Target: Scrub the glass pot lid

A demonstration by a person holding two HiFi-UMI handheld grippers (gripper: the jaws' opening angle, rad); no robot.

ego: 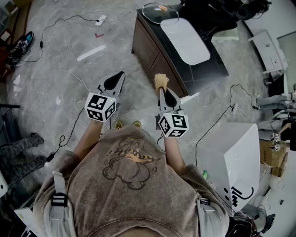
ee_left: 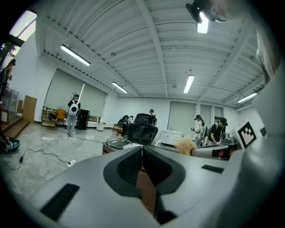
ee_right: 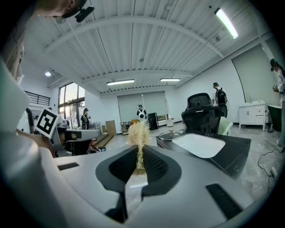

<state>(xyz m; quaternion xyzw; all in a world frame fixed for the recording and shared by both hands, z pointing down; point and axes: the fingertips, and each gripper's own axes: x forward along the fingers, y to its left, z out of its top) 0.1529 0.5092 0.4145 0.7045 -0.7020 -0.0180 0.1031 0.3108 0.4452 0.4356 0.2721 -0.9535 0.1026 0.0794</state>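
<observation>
The person stands a little short of the bench [ego: 152, 53], a dark cabinet, with the 2 tools held out almost level toward it. The glass pot lid [ego: 160, 12] lies at the bench's far end, knob up, just beyond the white basin [ego: 186, 40] on the bench top. Nothing touches the lid.

The right tongs [ee_right: 139, 156] are clamped on the stem of a straw-coloured scrubber [ee_right: 138, 132]. Its frayed tuft sticks out past the tips and hangs just off the bench's near corner. The left tongs [ee_left: 142, 150] are closed pad to pad with nothing between them. They hover to the left of the bench's near end, over the floor and clear of the bench itself.

To my eye this is the approach. The scrubber is in hand, but no scrubbing has begun and the lid sits well beyond the reach of either tool.

The next move calls for a step along the bench, so that the tuft can come down onto the glass at its far end. The empty left tongs would need to open and take the lid by its knob or rim. I would expect a loose glass lid to skate across the bench under a scrubbing stroke. The grip should be firm but careful, since smooth glass gives the pads little to bite on.
</observation>
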